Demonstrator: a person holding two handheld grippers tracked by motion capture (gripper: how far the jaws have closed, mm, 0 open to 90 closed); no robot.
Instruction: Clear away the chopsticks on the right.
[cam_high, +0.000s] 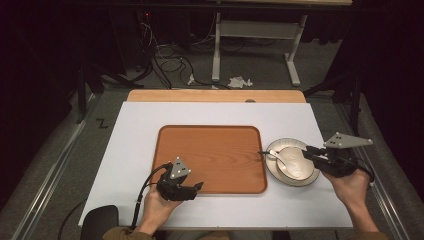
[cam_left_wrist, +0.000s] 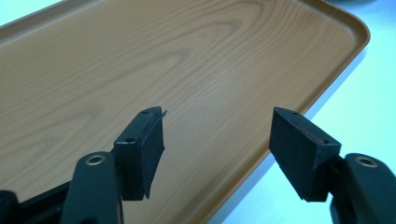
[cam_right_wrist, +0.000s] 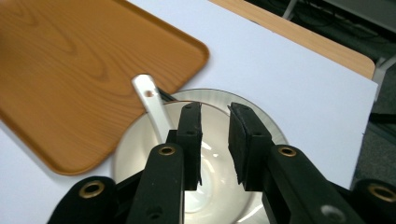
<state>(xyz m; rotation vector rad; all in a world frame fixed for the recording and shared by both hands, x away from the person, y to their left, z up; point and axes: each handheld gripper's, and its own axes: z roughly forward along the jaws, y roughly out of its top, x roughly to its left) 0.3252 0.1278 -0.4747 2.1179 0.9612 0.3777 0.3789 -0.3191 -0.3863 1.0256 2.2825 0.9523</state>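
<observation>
1. My right gripper (cam_high: 306, 151) sits at the right-middle of the high view, over the white bowl (cam_high: 295, 162), which rests on a saucer-like plate (cam_high: 278, 175) on the white worktop (cam_high: 140, 125), just off the right edge of the wooden tray (cam_high: 210, 157).

2. In the right gripper view the jaws stand a little apart with nothing between them, and the bowl (cam_right_wrist: 212, 140) lies directly below and ahead of the gripper (cam_right_wrist: 215, 114). I cannot tell whether a jaw touches the rim.

3. The white spoon (cam_right_wrist: 154, 105) lies in the bowl with its handle running up and to the left in that view, toward the tray's corner (cam_right_wrist: 191, 46). That long axis sits just left of my left-hand jaw, roughly parallel with the jaws rather than across them.

4. So I judge the move turns on a small shift toward the upper left of that view to straddle either the handle or the bowl's rim.

5. My left gripper (cam_high: 197, 186) rests at the lower left of the high view, at the tray's near edge, well apart from the bowl. Its jaws are wide apart and empty in the left gripper view (cam_left_wrist: 217, 135), over bare tray (cam_left_wrist: 140, 60).

6. The right hand (cam_high: 352, 187) is clearly the nearer one for the bowl and spoon.
</observation>
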